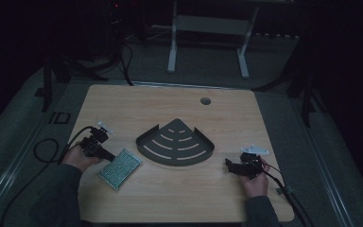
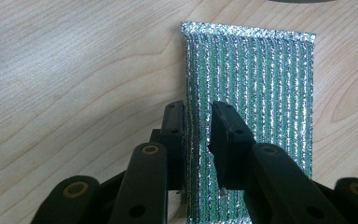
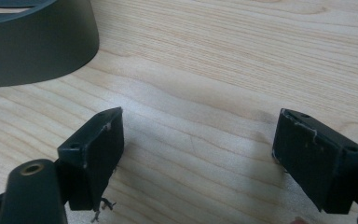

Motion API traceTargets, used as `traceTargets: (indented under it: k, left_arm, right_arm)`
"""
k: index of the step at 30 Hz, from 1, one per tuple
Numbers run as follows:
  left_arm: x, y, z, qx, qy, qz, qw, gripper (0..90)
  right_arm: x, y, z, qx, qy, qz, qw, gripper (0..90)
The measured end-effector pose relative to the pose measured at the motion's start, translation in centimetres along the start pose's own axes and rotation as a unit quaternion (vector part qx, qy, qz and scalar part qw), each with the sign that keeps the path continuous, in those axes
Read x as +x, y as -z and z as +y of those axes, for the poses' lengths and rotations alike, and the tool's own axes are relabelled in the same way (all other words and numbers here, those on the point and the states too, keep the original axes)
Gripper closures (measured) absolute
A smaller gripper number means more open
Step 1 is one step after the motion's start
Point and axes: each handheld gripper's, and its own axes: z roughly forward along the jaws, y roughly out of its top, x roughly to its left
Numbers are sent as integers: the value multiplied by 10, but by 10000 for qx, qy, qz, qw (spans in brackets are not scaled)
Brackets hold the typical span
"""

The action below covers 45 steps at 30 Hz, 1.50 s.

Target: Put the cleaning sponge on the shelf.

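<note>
A green and silver scouring pad (image 1: 120, 168) lies flat on the wooden table (image 1: 170, 203) at the front left. My left gripper (image 1: 109, 155) reaches its left edge. In the left gripper view the jaws of that gripper (image 2: 199, 122) stand close together, with a narrow strip of the pad (image 2: 256, 93) pinched between them. A dark grey fan-shaped corner tray (image 1: 175, 143) with curved slots sits mid-table. My right gripper (image 1: 229, 164) rests low at the front right, open wide (image 3: 198, 154) over bare wood, with the tray's wall (image 3: 32, 46) to its upper left.
A round cable hole (image 1: 205, 100) sits near the table's far edge. Cables (image 1: 45, 153) trail from both grippers off the table's sides. A white stand (image 1: 208, 38) stands on the floor beyond the table.
</note>
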Motion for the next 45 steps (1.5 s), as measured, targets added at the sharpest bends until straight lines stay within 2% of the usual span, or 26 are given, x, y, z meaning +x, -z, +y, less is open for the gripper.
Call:
traceTargets:
  k: [7,20,32,35,39,43,45]
  left_arm:
    - [2,-2,4,113,40,-97,9999,760]
    - [2,-13,9,271,81,-79,9996,775]
    - [5,-15,11,413,293,-201,9985,771]
    - [3,-16,12,452,317,-201,9983,812]
    - [1,-16,14,548,275,-207,9979,858]
    - [-2,-15,17,632,137,-86,9979,899]
    - [-3,-14,18,629,68,-102,9979,900]
  right_arm:
    - [0,0,0,-1,0,-1,10000,161]
    - [0,0,0,-1,0,0,10000,161]
    - [0,0,0,0,0,0,10000,161]
    - [0,0,0,1,0,-1,10000,161]
    - [0,0,0,0,-1,1,10000,161]
    - [0,0,0,-1,-1,0,10000,161]
    - [0,0,0,-1,0,0,10000,161]
